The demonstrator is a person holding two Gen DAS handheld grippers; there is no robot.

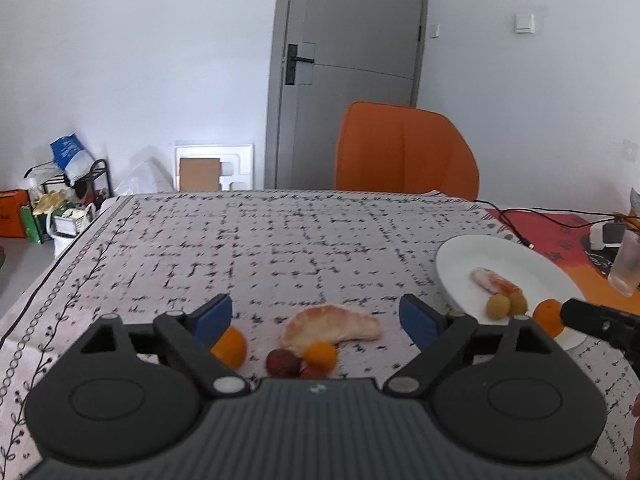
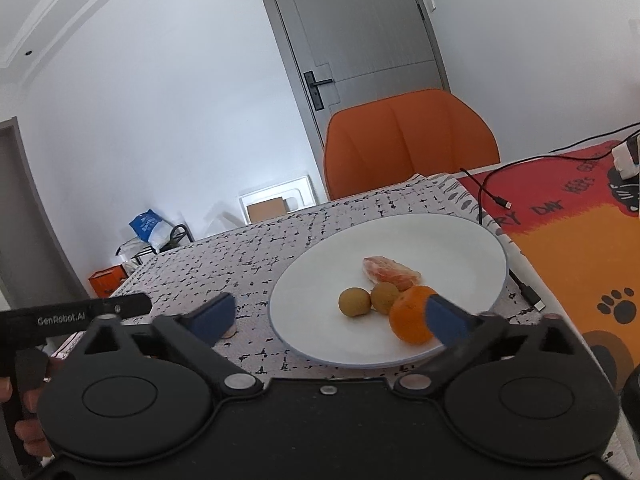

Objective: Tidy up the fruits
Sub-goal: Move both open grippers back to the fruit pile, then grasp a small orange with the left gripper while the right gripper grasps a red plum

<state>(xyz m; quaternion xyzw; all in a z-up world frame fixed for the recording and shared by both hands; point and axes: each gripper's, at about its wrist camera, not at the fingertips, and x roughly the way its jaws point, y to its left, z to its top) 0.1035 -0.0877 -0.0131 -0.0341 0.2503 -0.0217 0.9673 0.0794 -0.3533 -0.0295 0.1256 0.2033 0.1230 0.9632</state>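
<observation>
The left gripper (image 1: 316, 316) is spread wide and empty; only its view shows the pomelo segment (image 1: 331, 329), kumquat (image 1: 320, 355) and lychees (image 1: 282, 362) lying between its fingers on the tablecloth (image 1: 280, 240). The right gripper (image 2: 332, 316) is likewise spread over the plate (image 2: 440, 240), with an orange (image 2: 410, 314) just beside its right finger.

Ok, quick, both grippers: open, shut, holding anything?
Left gripper: open, holding nothing.
Right gripper: open, holding nothing; orange sits on plate.

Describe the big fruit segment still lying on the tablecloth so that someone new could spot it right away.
Start at the patterned tablecloth, left of the white plate. The pomelo segment lies there behind small round fruits. It is the only pale, crescent-shaped piece off the plate.
</observation>
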